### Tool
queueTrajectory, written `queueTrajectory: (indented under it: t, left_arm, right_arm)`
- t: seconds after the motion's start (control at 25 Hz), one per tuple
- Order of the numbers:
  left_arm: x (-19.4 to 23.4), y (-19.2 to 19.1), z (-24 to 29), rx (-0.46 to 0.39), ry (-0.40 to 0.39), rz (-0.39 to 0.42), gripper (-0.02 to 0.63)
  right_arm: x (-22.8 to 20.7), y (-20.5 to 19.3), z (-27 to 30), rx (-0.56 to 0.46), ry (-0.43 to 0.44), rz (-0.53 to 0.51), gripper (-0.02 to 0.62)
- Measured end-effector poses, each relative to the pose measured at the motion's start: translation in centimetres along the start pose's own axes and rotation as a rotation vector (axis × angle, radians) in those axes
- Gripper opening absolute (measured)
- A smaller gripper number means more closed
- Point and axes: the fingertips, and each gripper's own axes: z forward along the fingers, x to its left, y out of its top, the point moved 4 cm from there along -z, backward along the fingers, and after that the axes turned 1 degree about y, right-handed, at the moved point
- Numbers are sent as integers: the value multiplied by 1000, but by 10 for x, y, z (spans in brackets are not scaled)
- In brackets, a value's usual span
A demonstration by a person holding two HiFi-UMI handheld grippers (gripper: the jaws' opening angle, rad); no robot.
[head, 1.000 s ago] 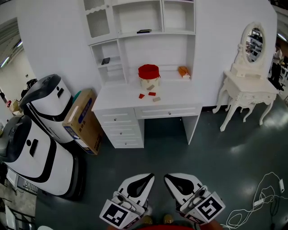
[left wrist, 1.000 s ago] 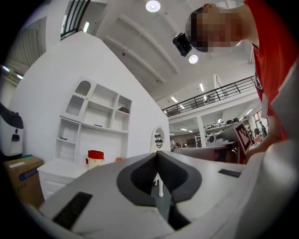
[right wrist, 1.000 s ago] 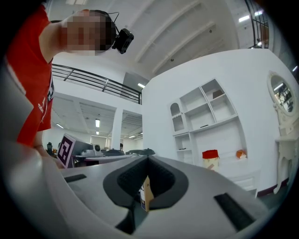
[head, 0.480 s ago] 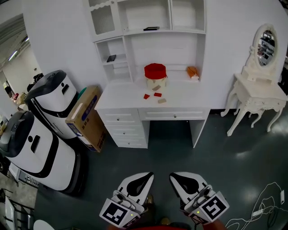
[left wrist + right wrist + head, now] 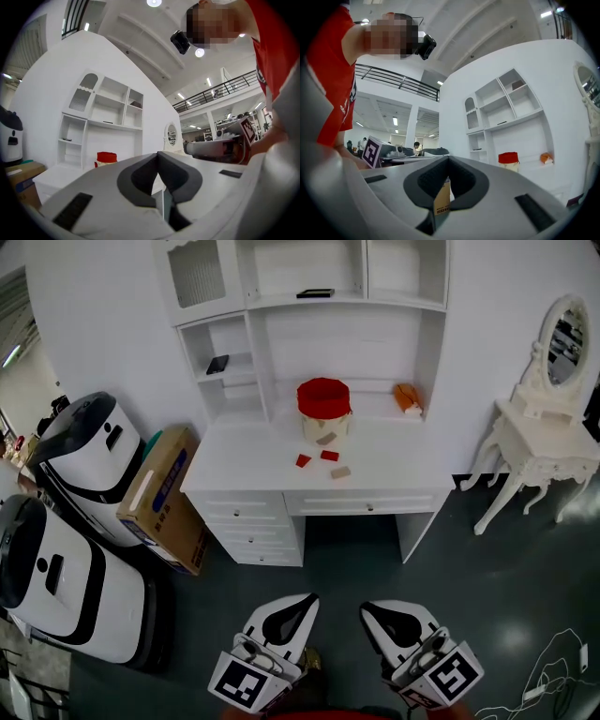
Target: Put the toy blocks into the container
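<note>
Far ahead, a red-lidded container [image 5: 323, 407] stands on the white desk [image 5: 244, 465]. A tan block [image 5: 325, 439] leans at its foot. Two red blocks [image 5: 303, 460] [image 5: 329, 456] and another tan block [image 5: 340, 472] lie on the desktop in front of it. My left gripper [image 5: 309, 600] and right gripper [image 5: 367, 608] are side by side at the bottom of the head view, over the floor and well short of the desk. Both are shut and hold nothing. The container [image 5: 106, 158] also shows small beyond the left gripper [image 5: 158, 155], and the container [image 5: 508, 159] beyond the right gripper [image 5: 447, 160].
Two white-and-black machines [image 5: 80, 451] [image 5: 56, 582] and a cardboard box [image 5: 164, 493] stand left of the desk. A white dressing table with an oval mirror [image 5: 544, 432] is at the right. An orange item [image 5: 406, 397] sits on the desk. Cables [image 5: 553, 667] lie on the floor at the lower right.
The desk has grown larger and nearer in the head view as both grippers travelled towards it. Both stayed shut and side by side.
</note>
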Motion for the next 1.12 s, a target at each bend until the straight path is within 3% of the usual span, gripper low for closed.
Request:
queueTrajectory:
  t: [0.24, 0.44, 0.64, 0.92, 1.12]
  left_arm:
    - [92, -14, 53, 78, -28, -17, 31]
    - [155, -20, 88, 45, -35, -6, 31]
    - [196, -33, 114, 54, -24, -13, 31]
    - [232, -63, 165, 153, 6, -46, 31]
    - [260, -74, 214, 103, 44, -1, 32]
  right_arm:
    - [-60, -1, 79, -4, -49, -14, 8]
    - [-94, -7, 132, 16, -72, -20, 8]
    - [-123, -17, 169, 32, -66, -18, 8]
    - [-177, -36, 217, 50, -43, -42, 8]
    - [-223, -58, 241, 130, 9, -99, 8]
